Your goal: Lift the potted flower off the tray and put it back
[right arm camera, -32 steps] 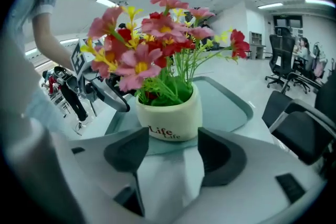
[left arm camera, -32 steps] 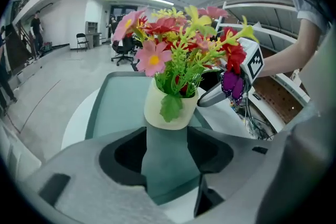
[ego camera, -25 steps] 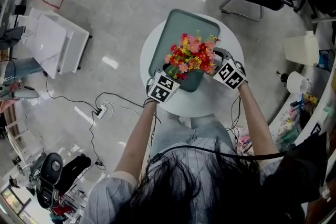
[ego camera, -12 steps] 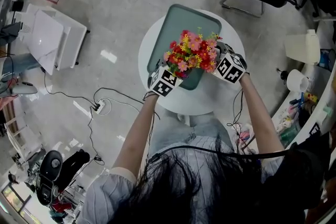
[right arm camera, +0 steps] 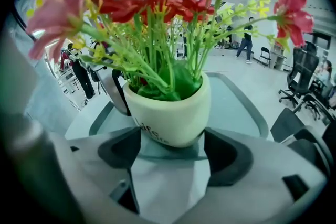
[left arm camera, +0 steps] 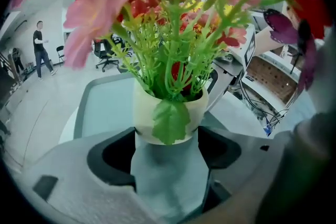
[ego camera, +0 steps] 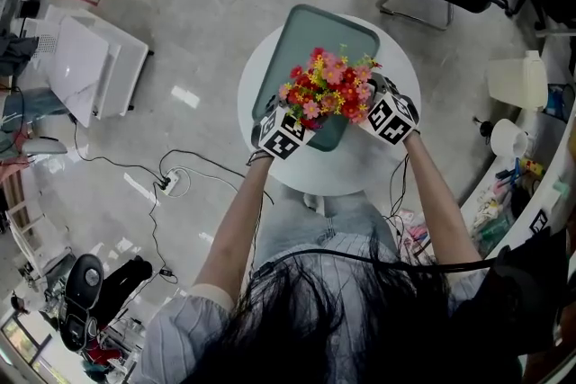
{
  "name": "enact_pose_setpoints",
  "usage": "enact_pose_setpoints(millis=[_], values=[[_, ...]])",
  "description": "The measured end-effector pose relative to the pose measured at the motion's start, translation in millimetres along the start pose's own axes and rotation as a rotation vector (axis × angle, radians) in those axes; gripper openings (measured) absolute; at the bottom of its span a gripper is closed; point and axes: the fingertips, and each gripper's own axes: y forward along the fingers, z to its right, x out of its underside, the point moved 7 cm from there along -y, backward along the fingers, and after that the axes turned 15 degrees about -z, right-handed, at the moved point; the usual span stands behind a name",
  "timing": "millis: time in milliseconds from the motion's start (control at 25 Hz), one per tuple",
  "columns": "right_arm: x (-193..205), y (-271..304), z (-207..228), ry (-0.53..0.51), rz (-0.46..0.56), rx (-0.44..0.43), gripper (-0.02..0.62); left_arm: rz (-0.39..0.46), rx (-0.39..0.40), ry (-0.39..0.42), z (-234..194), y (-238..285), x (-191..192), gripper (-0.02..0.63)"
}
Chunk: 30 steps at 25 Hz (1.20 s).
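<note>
Head view: finds the potted flower [ego camera: 326, 96] upright at the near end of the tray [ego camera: 326, 33] on the round table [ego camera: 364, 168]. Notes the left gripper [ego camera: 299, 123] opening and the right gripper [ego camera: 365, 109] spread wide. Finds the pot between both sets of tips, unpinched. Judges the two-sided hold as meant to keep the pot level.

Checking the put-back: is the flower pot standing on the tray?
Yes, the cream pot stands upright on the grey-green tray.
</note>
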Motion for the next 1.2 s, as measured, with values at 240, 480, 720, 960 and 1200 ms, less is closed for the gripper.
enact_pose_setpoints(millis=[240,480,720,960,1200], values=[[-11,-16,-14,0.024,0.014,0.024,0.364,0.025,-0.020,0.023,6,-23,2,0.360],[-20,-40,-33,0.064,0.023,0.042,0.364,0.041,-0.033,0.066,18,-51,4,0.360],[-36,-66,-54,0.082,0.030,0.058,0.364,0.083,-0.027,0.092,29,-90,0,0.360],[-52,-92,-75,0.083,0.023,0.079,0.364,0.080,-0.007,0.091,39,-115,11,0.360],[-60,-106,-104,0.108,0.037,0.102,0.364,0.080,-0.019,0.133,54,-141,21,0.360]])
